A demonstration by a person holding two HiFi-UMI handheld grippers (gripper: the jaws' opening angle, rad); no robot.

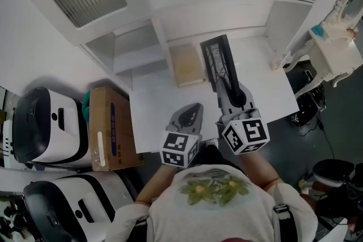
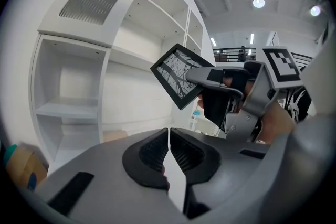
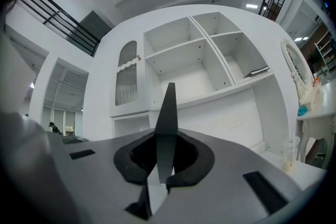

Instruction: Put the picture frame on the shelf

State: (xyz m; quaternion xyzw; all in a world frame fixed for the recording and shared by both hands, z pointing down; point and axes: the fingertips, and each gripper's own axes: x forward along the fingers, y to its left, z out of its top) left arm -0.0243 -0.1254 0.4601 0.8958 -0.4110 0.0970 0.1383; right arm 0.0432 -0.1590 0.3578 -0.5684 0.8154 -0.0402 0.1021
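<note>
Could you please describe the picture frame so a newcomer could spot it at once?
Find the big white shelf unit and the white table before it. Above that table, the right gripper grips the picture frame by its edge. It is thin, black-bordered, with a grey branch-like print, unlike the plain tan square lying flat beside it.

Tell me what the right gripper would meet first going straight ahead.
Likely the white shelf unit. The right gripper, shut on the picture frame, points at its middle compartments; nothing visibly stands between, though depth is unclear.
</note>
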